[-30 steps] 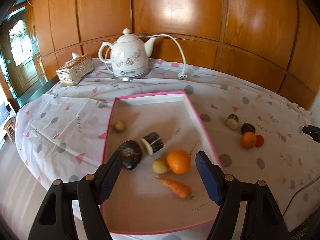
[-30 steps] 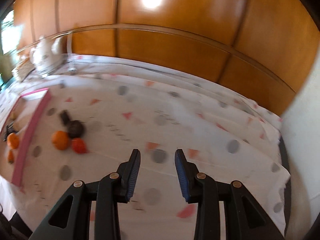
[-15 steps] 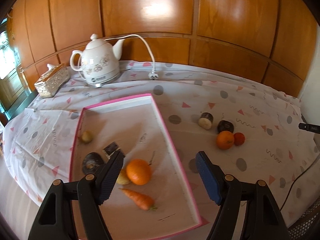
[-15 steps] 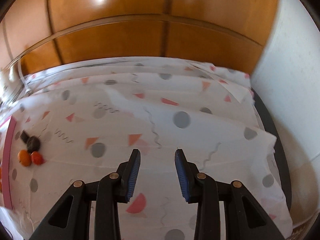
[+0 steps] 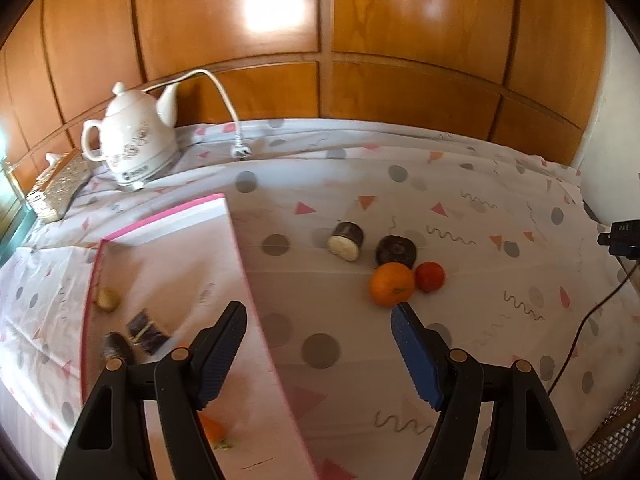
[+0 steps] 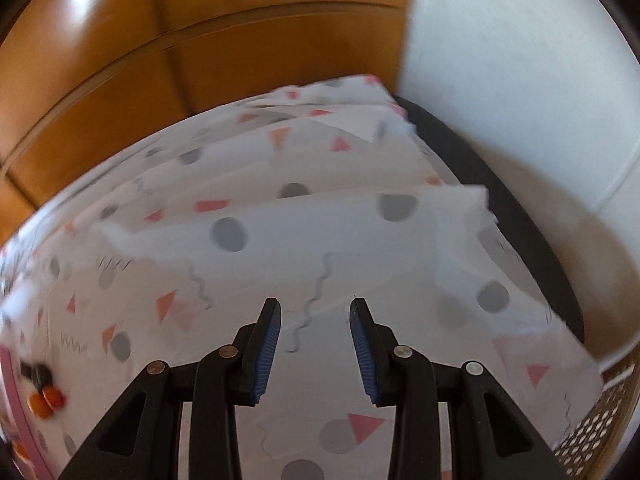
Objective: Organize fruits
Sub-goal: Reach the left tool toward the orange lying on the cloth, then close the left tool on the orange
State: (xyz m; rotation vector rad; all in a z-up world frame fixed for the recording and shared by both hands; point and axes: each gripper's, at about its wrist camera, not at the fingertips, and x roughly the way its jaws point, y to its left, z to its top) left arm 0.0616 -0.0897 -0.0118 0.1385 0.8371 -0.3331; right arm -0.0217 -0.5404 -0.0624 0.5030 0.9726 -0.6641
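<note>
The left gripper has its fingers spread and empty, and the round, firm orange just past its right fingertip looks rolly, so pinch its fat middle.

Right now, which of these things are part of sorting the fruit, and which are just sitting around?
Part of the job:
- orange
- small red fruit
- two dark cut pieces
- pink-edged tray

Just lying about:
- white teapot
- power cord
- tissue box

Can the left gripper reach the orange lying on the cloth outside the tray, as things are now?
Probably yes: the left gripper is open and empty, and only bare tablecloth lies between it and the orange.
</note>
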